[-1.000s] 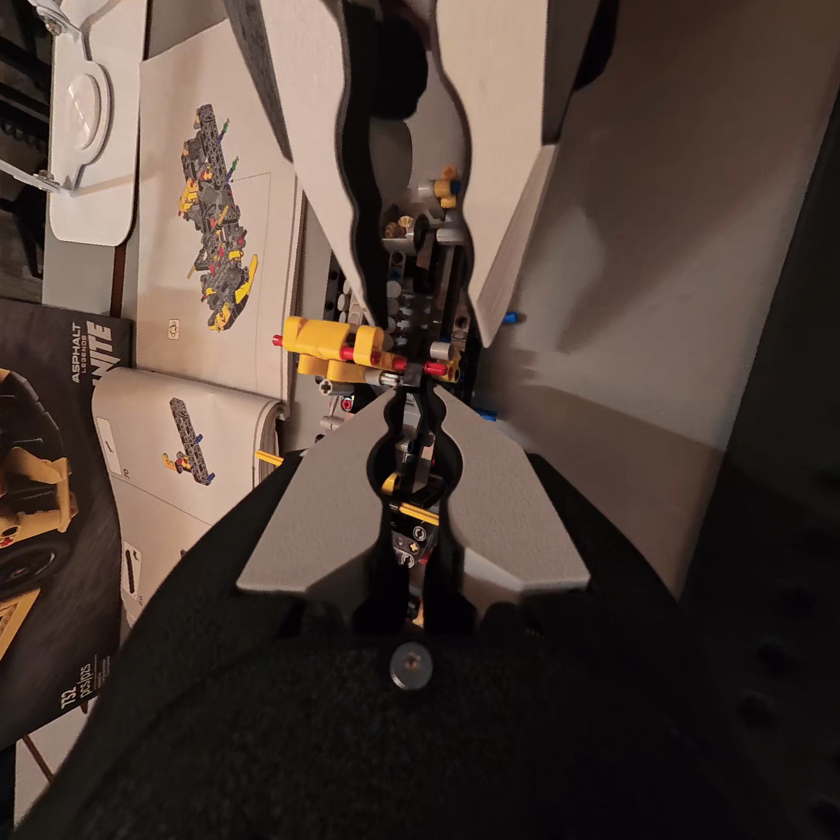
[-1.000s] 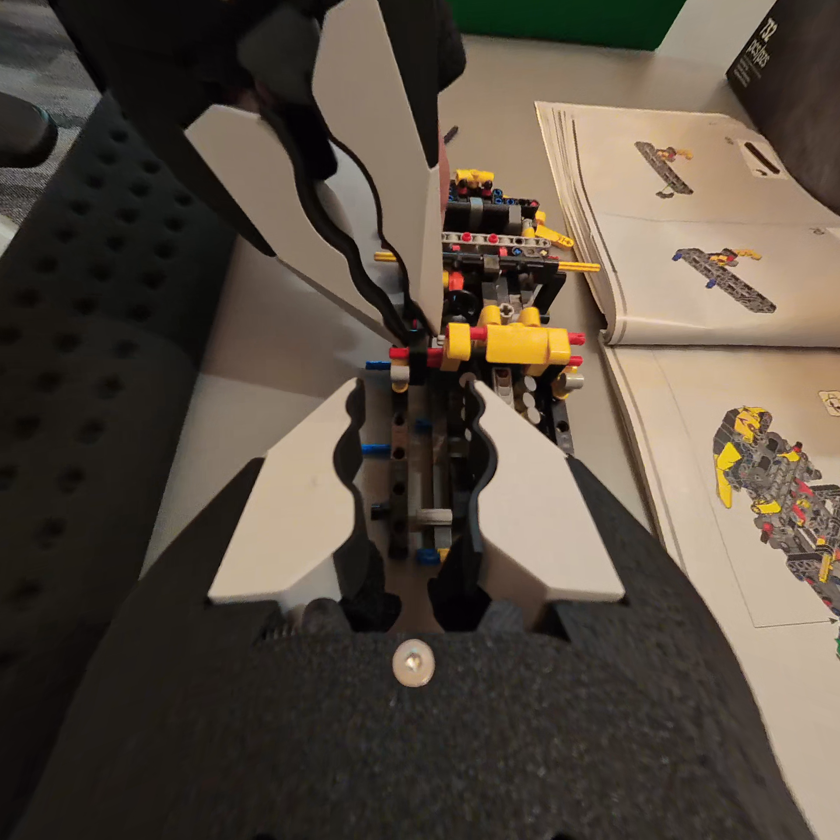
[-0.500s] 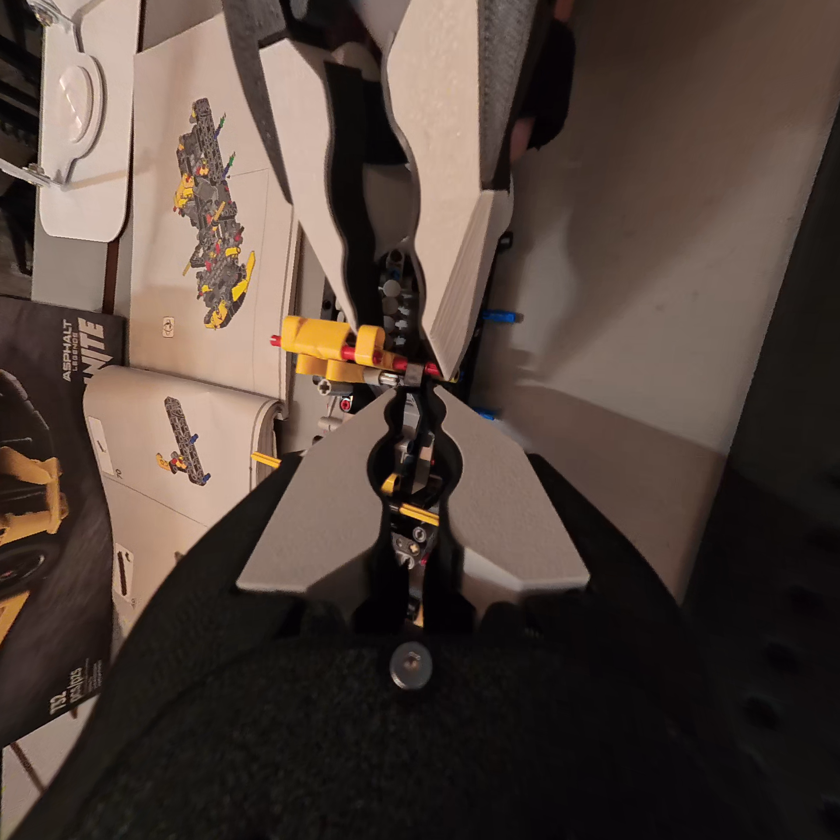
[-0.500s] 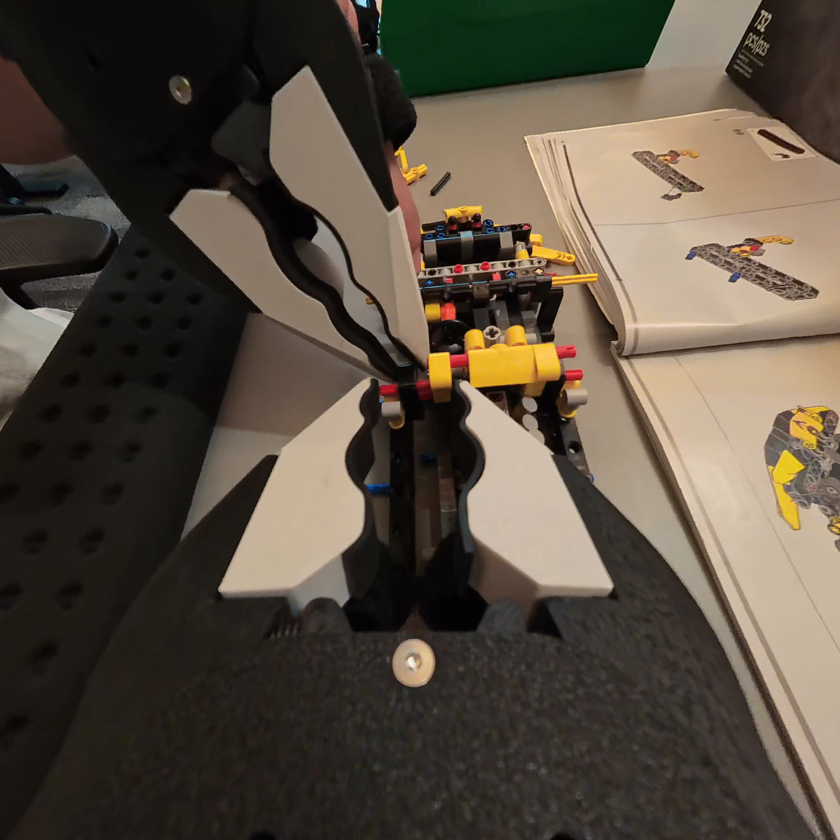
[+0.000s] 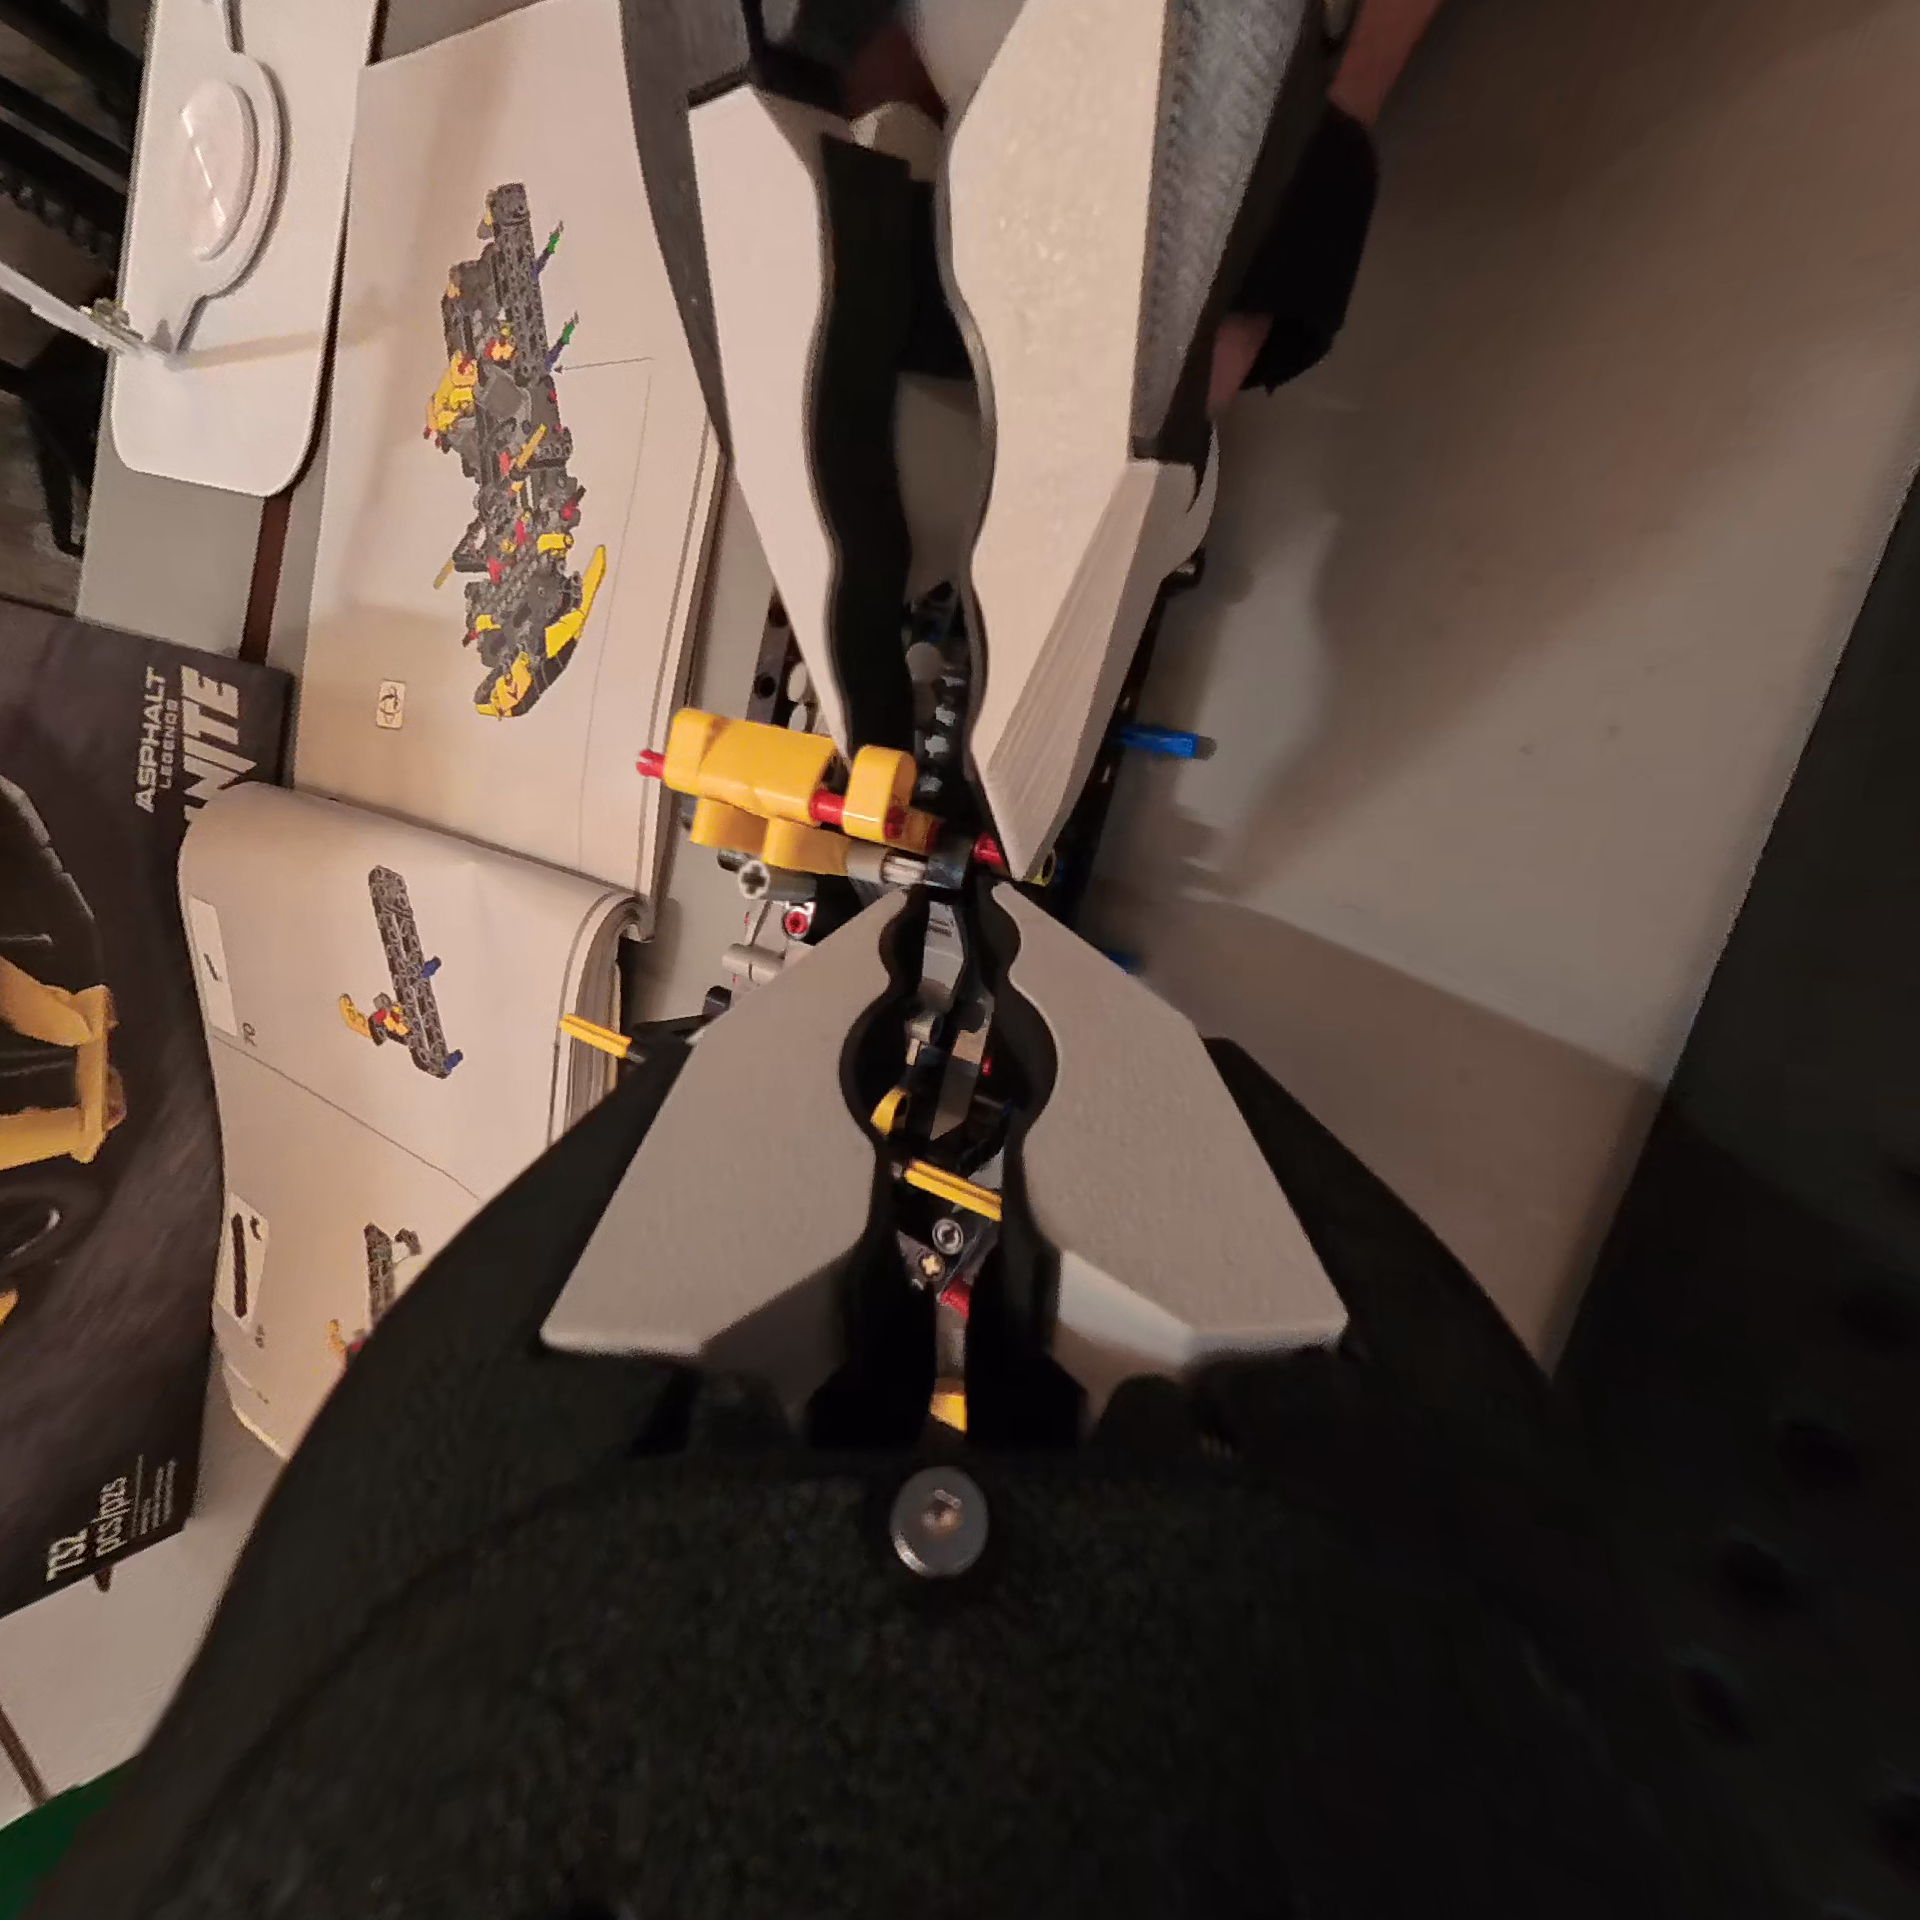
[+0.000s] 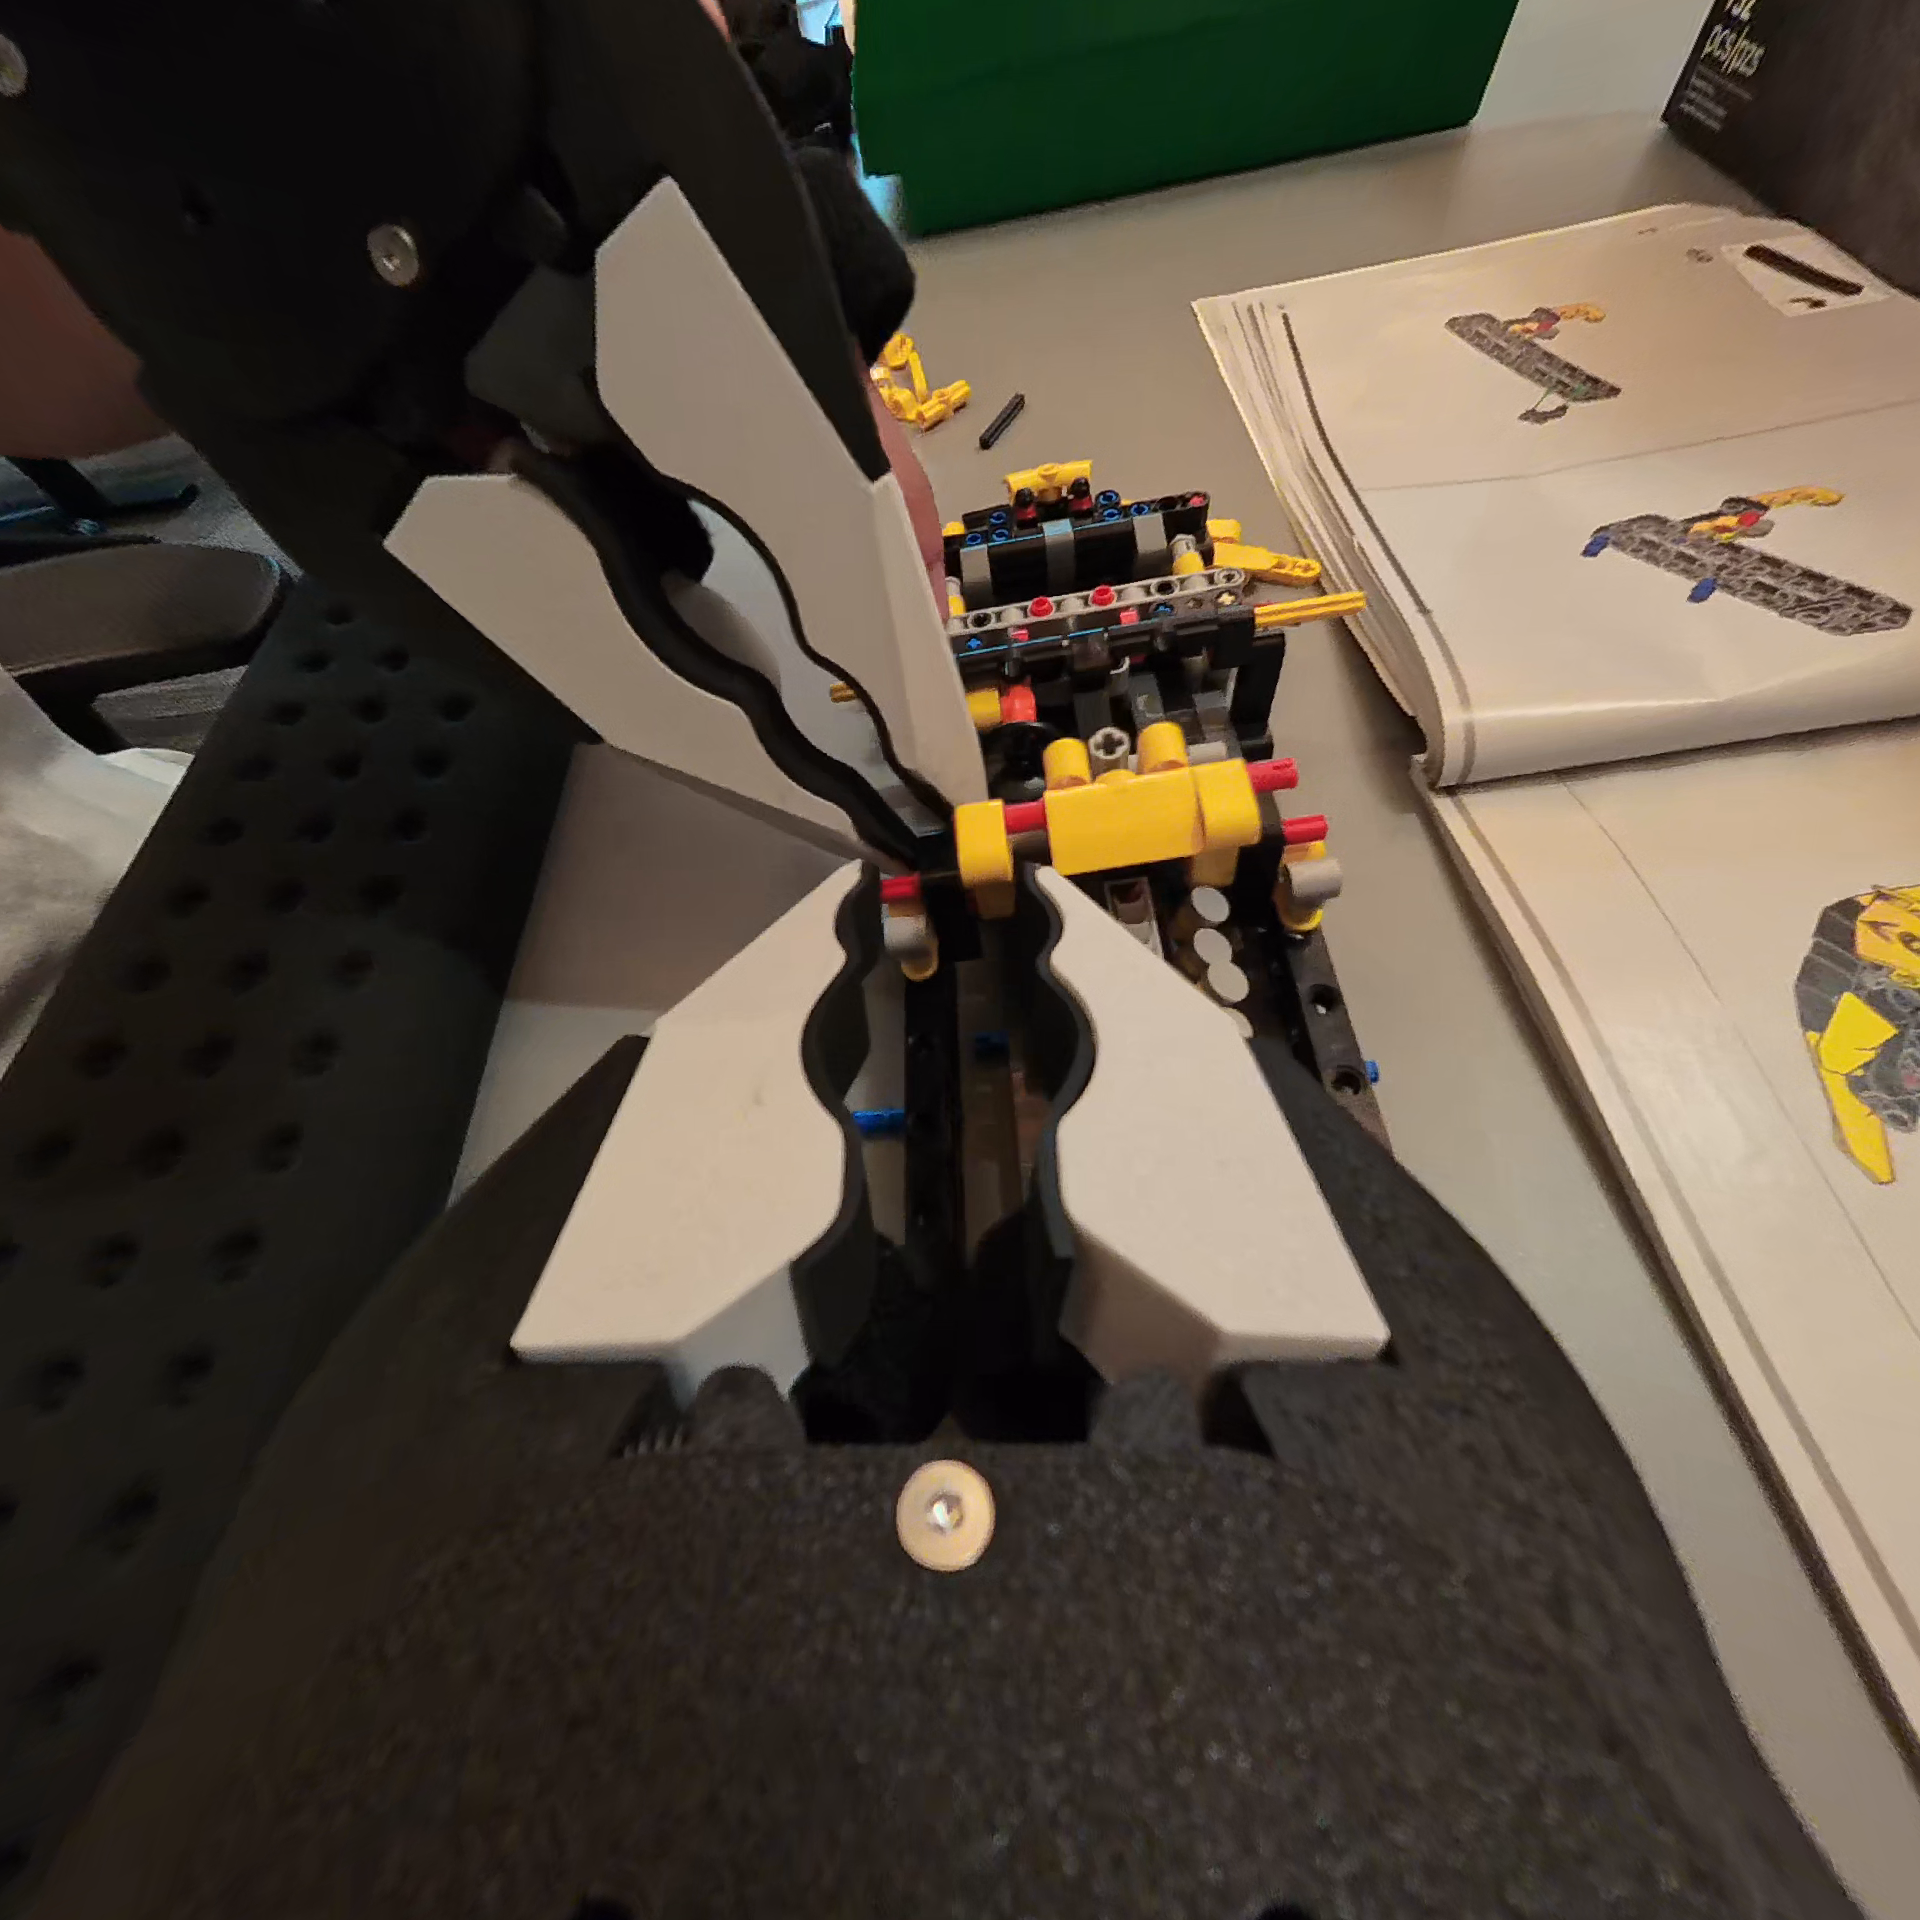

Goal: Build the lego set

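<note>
While both tools crowd one spot, your risks list as follows.

Item, lego model [image 6: 1122, 831]: black frame with a yellow block on red pins, standing on the grey table [image 6: 1507, 1195] beside the near edge of the open instruction booklet [image 6: 1662, 582].

Item, left gripper [image 5: 948, 894]: fingers narrow, closed on a black upright of the model just beside the yellow block [image 5: 769, 790]. Risk: any twist here levers the thin piece off its pins.

Item, right gripper [image 6: 948, 883]: fingers part-way apart, straddling a black beam of the model; whether they press on it cannot be told. Risk: closing on the red pin [image 6: 900, 886] could push it askew or drive it out of its hole.

Item, both tips: almost touching. Risk: a bump between them would jolt the model sideways toward the booklet.

Item, loose yellow pieces [image 6: 920, 390]: near the table's far edge, by the green box [image 6: 1174, 94]; a sliding model could scatter them.
</note>
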Tool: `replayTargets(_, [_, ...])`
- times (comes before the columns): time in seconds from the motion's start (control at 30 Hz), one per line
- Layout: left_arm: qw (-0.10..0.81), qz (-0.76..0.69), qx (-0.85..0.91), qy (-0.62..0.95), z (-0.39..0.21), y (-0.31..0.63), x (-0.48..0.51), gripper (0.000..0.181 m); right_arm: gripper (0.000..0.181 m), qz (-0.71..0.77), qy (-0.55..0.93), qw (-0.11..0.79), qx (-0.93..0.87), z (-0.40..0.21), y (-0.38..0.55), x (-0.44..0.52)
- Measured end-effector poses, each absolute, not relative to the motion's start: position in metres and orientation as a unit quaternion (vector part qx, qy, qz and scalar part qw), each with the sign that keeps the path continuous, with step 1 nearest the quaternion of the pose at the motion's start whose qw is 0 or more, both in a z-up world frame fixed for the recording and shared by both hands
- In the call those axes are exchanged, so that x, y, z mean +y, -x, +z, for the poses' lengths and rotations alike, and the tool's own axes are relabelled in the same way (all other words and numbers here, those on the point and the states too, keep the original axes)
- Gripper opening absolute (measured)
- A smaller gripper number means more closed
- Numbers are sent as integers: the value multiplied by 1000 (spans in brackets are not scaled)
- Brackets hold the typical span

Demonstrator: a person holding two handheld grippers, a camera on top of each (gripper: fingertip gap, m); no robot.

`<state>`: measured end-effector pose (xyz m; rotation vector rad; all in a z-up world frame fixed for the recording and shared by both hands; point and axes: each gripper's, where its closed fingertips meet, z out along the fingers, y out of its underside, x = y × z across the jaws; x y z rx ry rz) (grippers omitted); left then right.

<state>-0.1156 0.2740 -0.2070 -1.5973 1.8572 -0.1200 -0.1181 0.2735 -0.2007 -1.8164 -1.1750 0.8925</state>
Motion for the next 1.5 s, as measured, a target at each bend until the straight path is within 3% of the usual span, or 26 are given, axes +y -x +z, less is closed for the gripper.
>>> replayTargets(0.27, [349,-41,715,604,-207,116,273,9,26,351,700,401,-476,-200,116,271])
replayTargets(0.43, [357,-50,690,627,-206,117,272,10,38,370,687,413,-470,-185,87,258])
replayTargets(0.53, [348,-83,670,650,-202,121,269,24,39,314,715,408,-473,-200,49,259])
replayTargets(0.77, [332,-131,638,683,-206,130,263,33,43,278,746,370,-478,-223,36,251])
replayTargets(1.2, [330,-132,611,707,-225,119,227,33,34,254,729,336,-540,-238,44,256])
replayTargets(1.5, [437,-20,638,634,-228,68,237,33,34,256,743,326,-525,-239,44,255])
